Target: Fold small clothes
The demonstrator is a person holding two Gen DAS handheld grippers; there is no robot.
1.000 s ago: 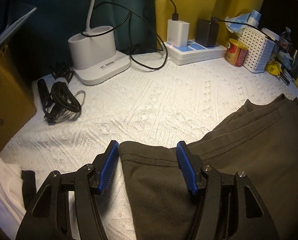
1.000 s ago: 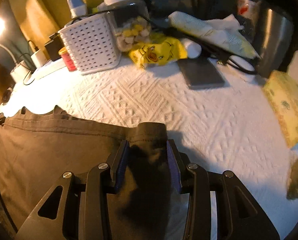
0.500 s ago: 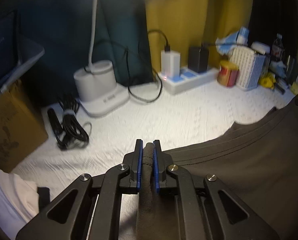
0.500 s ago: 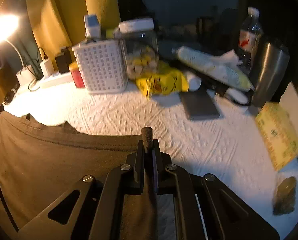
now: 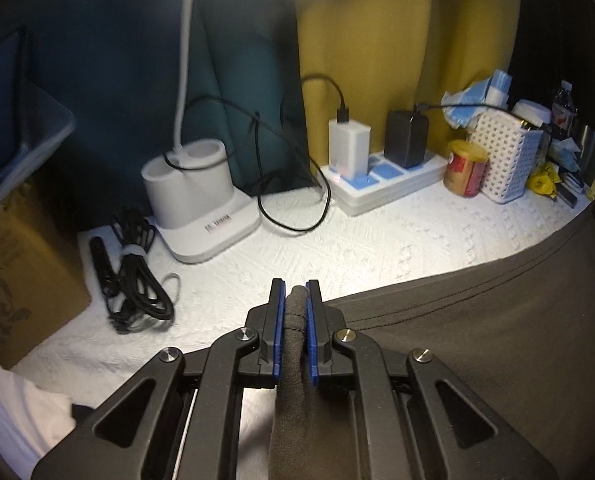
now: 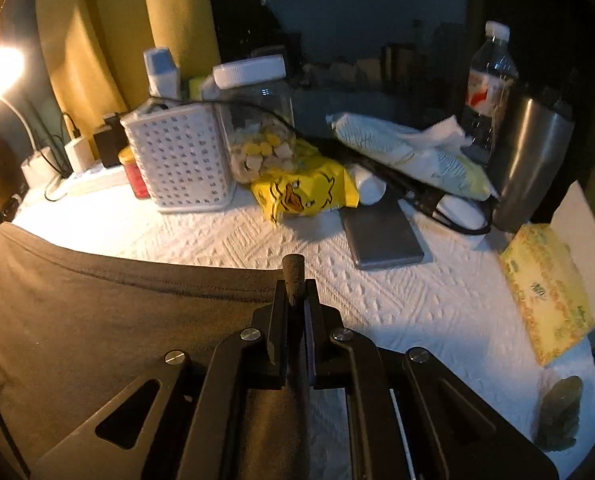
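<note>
Both grippers, spread wide around the garment's edge a second ago, are now pinching it. Blue pads of the left gripper are pressing together on a bunched corner of the dark brown garment, a nub of cloth poking out past the tips. Right gripper is clamping the opposite corner likewise, with a rolled tip of fabric standing above its fingers. Between them the garment's stitched hem is stretching across the white textured table cover, its far edge raised off the surface. Beyond the left gripper a bundled black cable and a white lamp base are sitting near a power strip. Beyond the right gripper a white perforated basket, a yellow snack bag and a steel tumbler are standing well apart from the cloth.
</note>
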